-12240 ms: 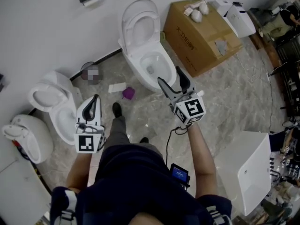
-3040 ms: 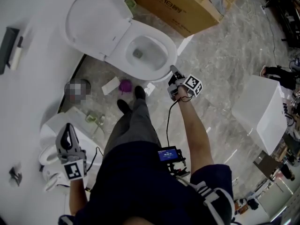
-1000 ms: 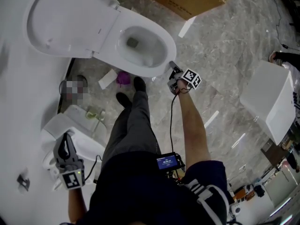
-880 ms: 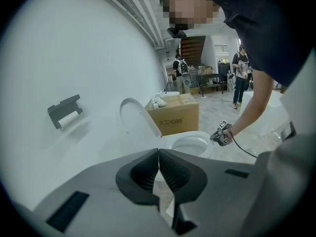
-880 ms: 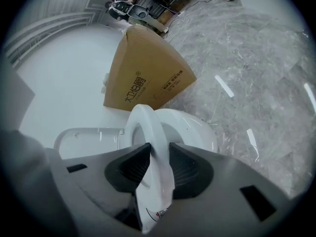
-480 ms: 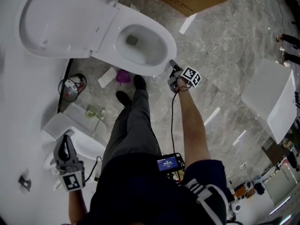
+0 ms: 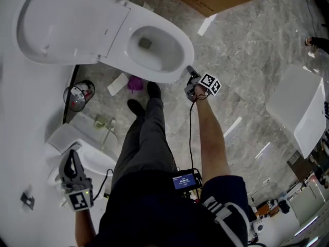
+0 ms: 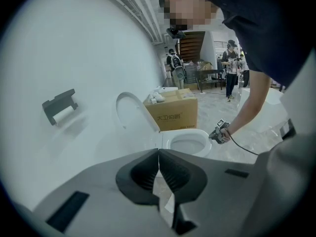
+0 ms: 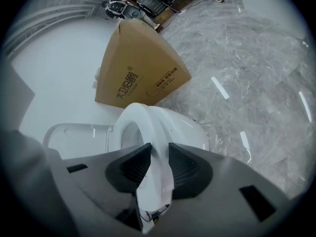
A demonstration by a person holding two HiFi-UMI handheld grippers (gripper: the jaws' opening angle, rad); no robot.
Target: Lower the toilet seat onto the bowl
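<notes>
Gripping the seat (image 9: 143, 125) by its front edge, my right hand-held gripper (image 7: 188, 71) has its jaws a little apart, with the pads pressed on either side of the white rim. They have just been closing on it. In the head view the seat looks to be over the bowl (image 9: 190, 132). I cannot tell whether it lies flat on it or stands a little above, because my gripper covers the front edge there and the hinge end is hidden in its own view. The lid (image 7: 67, 22) stands open against the wall (image 7: 20, 96). The box (image 9: 136, 70) behind the toilet is cut off at the top of the head view. My left hand-held gripper (image 7: 72, 156) hangs by my side, jaws together on nothing, over white ware (image 7: 61, 138) that I cannot make out clearly.
</notes>
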